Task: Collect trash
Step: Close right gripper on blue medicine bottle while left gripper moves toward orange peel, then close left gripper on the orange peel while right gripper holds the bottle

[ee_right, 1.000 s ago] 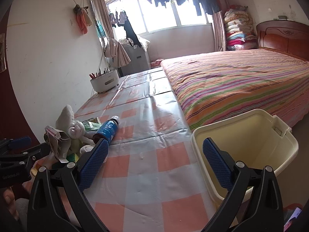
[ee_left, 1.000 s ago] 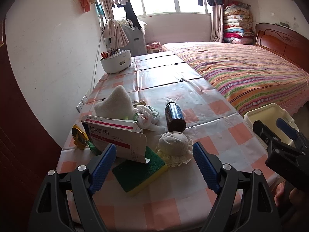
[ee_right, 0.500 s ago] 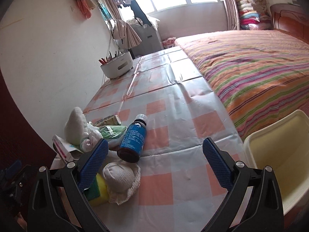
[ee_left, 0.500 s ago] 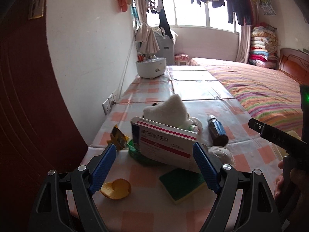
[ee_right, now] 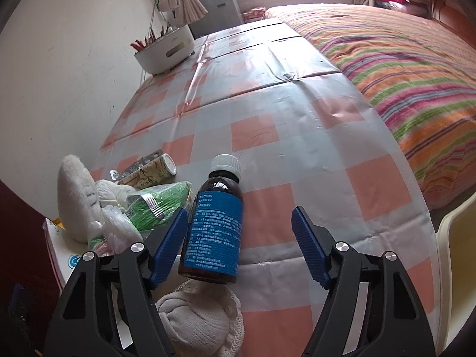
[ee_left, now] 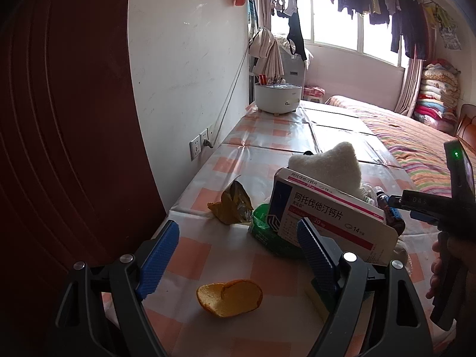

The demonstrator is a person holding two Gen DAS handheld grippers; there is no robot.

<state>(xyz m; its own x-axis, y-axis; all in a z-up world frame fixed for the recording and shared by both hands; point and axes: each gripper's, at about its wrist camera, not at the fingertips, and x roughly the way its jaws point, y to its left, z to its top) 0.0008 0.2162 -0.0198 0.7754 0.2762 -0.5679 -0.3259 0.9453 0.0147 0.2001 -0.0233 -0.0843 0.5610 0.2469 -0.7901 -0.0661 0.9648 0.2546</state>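
Right gripper (ee_right: 239, 245) spread, straddling the brown bottle (ee_right: 215, 226) lying near the worktop (ee_right: 297, 119) front edge. Centre the barrel before closing. Left gripper (ee_left: 238, 255) spread above the orange peel (ee_left: 229, 297).

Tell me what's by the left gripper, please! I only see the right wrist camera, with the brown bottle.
Observer: An orange peel lies on the checked tablecloth just in front of the left gripper, whose fingers are open.
Operator: Ooh! Any other trash near it?
Observer: A crumpled yellow wrapper sits farther along, beside a green bag.
Operator: What does the medicine box look like from there?
Observer: The medicine box stands on its edge, showing a white printed face with pink stripes and "14".
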